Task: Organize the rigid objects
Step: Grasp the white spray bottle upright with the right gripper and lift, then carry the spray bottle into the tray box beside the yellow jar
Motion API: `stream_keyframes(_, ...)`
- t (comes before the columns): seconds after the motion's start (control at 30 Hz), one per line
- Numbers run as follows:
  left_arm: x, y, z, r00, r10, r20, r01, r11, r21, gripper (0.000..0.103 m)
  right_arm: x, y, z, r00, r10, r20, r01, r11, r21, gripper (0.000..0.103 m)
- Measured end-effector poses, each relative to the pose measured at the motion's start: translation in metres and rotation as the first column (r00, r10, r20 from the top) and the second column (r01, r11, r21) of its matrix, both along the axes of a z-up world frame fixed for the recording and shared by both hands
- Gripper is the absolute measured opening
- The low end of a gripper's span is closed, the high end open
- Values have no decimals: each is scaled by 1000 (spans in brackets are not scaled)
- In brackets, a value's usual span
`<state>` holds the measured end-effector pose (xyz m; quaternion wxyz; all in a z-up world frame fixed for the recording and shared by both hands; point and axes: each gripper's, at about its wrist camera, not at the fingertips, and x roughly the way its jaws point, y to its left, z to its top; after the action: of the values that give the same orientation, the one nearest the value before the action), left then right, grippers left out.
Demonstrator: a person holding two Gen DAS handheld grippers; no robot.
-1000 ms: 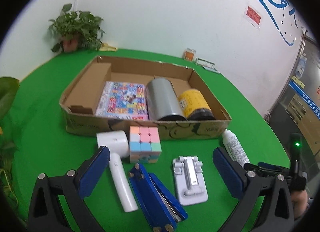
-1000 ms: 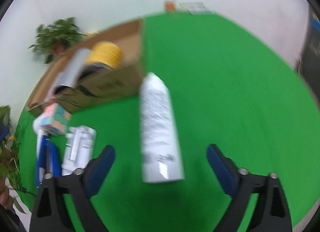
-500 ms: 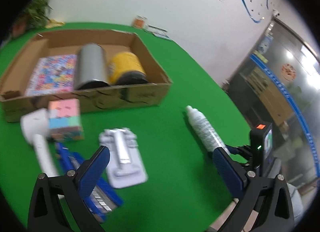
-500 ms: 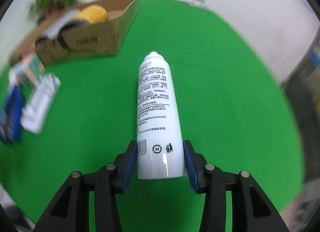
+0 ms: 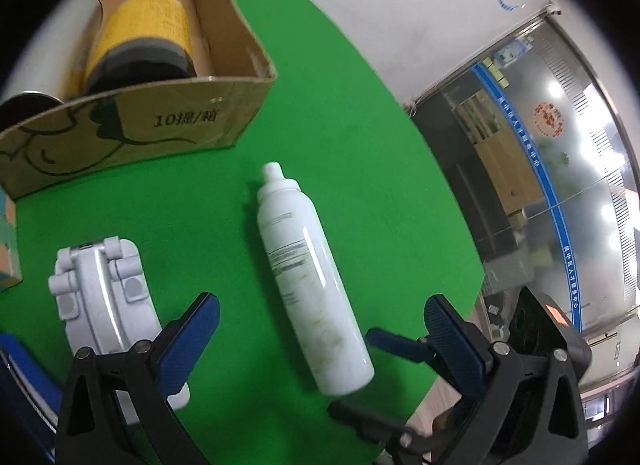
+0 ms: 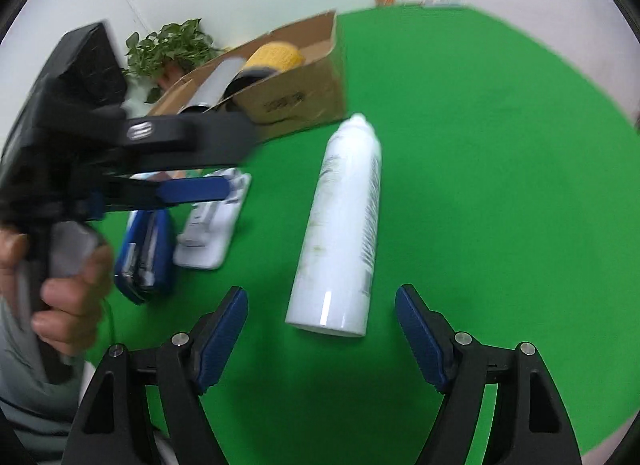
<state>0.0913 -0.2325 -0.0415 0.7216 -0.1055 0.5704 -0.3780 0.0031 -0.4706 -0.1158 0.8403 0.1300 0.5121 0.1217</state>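
White spray bottle (image 6: 344, 225): is being left lying on the green table (image 6: 500, 185), near the cardboard box (image 5: 132, 125). Left gripper (image 5: 320, 329) and right gripper (image 6: 320, 329): both are being held spread apart, clasping nothing.

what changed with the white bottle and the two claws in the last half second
The right claw, shut on the white spray bottle half a second ago, has opened and let it go. The left claw has swung over it, open. The bottle still lies on the green table beside the cardboard box.
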Motion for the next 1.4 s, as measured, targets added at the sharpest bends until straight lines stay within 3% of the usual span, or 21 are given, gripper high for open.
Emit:
stream_keyframes(0.07,8,-3,-12,999,7,-38,-5,999,35,94,6,11,-7,1000,9,-24,-9,999,32,74)
stream_keyframes(0.2,18,-11,-30,994,12,-108,-2,996,88,76,14,31,-19,999,8,-49,-7,1000,29,58)
stream_keyframes(0.3,17,-13,-33,994,7,-106,5,994,113,71,15,35,-19,999,5,-35,-4,1000,27,50)
stream_keyframes(0.37,16,-12,-32,995,0,-98,14,990,138,55,15,37,-19,1000,1,-26,-1,1000,24,47)
stream_keyframes(0.43,19,-8,-33,994,17,-111,0,989,151,48,13,40,-18,1000,-4,-20,4,1000,4,47)
stream_keyframes(0.53,15,-3,-33,991,28,-129,-8,988,152,47,9,42,-16,1000,-8,-16,8,1000,5,46)
stream_keyframes(0.63,9,-10,-15,998,-9,-60,20,985,173,47,-1,42,-8,1000,-14,18,14,1000,-10,46)
stream_keyframes(0.73,9,-11,13,1000,-28,14,26,989,142,47,-6,42,9,996,-16,85,19,999,-32,46)
stream_keyframes(0.87,17,-4,47,989,5,150,-22,994,108,46,9,44,43,987,-29,156,37,998,-44,46)
stream_keyframes(1.0,38,-1,68,981,24,193,-33,999,43,46,23,45,67,974,-23,225,46,994,-98,45)
stream_keyframes(1.27,60,8,72,975,39,219,-53,997,60,45,48,51,74,981,-17,195,35,996,-87,44)
stream_keyframes(1.4,65,10,88,961,49,271,-67,996,56,45,77,57,90,979,13,205,7,996,-94,44)
